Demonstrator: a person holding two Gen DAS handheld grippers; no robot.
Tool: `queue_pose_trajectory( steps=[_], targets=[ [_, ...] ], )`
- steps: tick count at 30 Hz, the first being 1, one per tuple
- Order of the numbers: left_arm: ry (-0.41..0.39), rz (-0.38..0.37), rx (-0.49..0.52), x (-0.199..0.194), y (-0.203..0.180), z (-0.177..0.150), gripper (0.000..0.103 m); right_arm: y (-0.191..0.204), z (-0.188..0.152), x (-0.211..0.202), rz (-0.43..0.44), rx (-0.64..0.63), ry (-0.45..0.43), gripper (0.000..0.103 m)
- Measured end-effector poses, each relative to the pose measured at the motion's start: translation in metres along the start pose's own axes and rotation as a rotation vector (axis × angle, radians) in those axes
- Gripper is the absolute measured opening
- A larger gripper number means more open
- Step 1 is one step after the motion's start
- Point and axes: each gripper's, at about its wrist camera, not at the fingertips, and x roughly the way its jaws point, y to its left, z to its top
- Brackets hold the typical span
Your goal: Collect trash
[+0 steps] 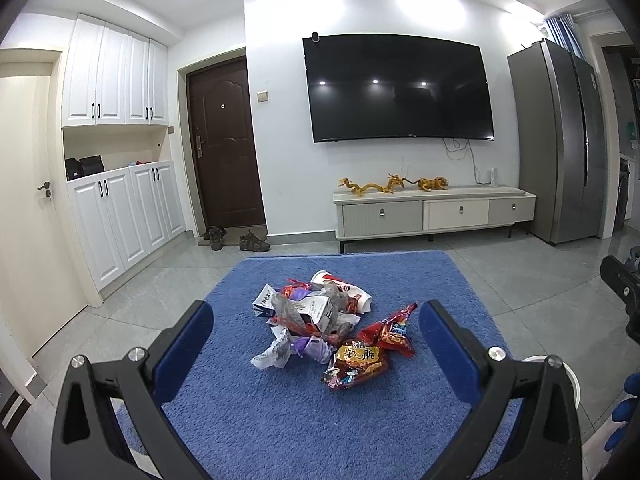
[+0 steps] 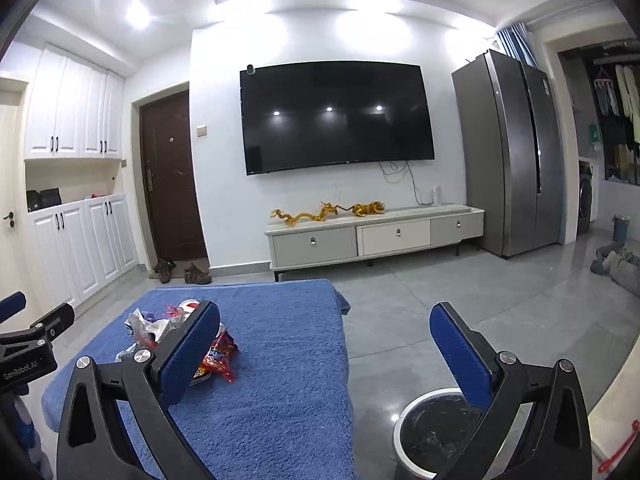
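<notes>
A heap of trash [image 1: 316, 316] lies on a blue towel-covered table [image 1: 280, 412]: crumpled white paper, a small carton, a paper cup [image 1: 344, 290], purple wrappers and red snack bags [image 1: 360, 360]. My left gripper [image 1: 316, 344] is open, its blue pads on either side of the heap and a little short of it. My right gripper [image 2: 324, 344] is open too, over the table's right edge; its left finger [image 2: 188, 352] hides part of the trash pile [image 2: 160, 328]. A white trash bin with a black liner [image 2: 436, 432] stands on the floor under its right finger.
Grey tiled floor [image 2: 420, 312] surrounds the table. A TV cabinet [image 2: 376, 236] with golden figurines, a wall TV and a steel fridge [image 2: 516, 152] stand at the far wall. White cupboards, a brown door and shoes [image 1: 236, 238] are to the left.
</notes>
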Motion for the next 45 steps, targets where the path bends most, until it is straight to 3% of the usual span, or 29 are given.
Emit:
queue_pose_trajectory(
  steps=[11,35,40,45],
  targets=[
    [0.066,-0.051,-0.005,0.036,0.004,-0.003,0.103,0.010,-0.009,0.027,0.001,-0.002,0.049,0.103],
    [0.138,-0.040,-0.002,0.089,0.018,0.003,0.103,0.011,0.004,0.066,0.001,0.014,0.080,0.102],
    [0.178,-0.049,-0.003,0.102,0.036,-0.002,0.100,0.013,0.002,0.081,0.031,0.008,0.107,0.096],
    [0.256,-0.088,0.012,0.113,0.058,-0.019,0.092,0.019,-0.004,0.104,0.079,0.008,0.155,0.082]
  ],
)
